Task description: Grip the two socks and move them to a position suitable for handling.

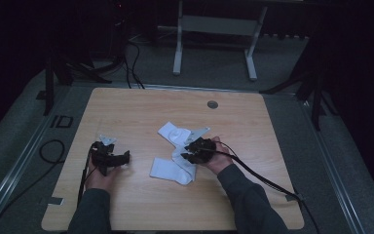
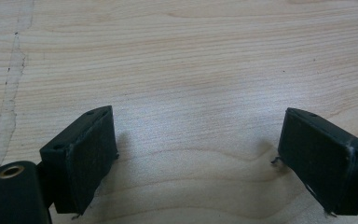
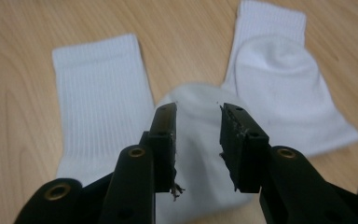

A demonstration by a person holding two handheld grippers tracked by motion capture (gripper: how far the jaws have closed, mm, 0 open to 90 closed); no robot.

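A: High view first: two white socks on the wooden worktop [image 1: 126,107], a little right of centre. The near sock [image 1: 168,169] lies flat toward the person's side, and the far sock [image 1: 174,132] sits just behind it, the pair overlapping where they meet.

B: And the right gripper [image 1: 191,152] is right there at that overlap, held in the right hand [image 1: 219,158], with its cable trailing back over the sleeve.

A: Right gripper view tells the story: jaws parted, a clear gap between them, white fabric showing through below. The pads aren't pressing on anything. No cloth between them.

B: Ribbed cuff of one sock [image 3: 98,88] off to the left there, the other sock [image 3: 284,88] up to the right with its heel pocket facing the camera.

A: Over on the other side, the left gripper [image 1: 119,158] is well apart from the socks, low over bare wood.

B: Left gripper view confirms it: jaws spread wide, nothing but wood grain between them, one pad [image 2: 91,158] throwing a small shadow on the worktop.
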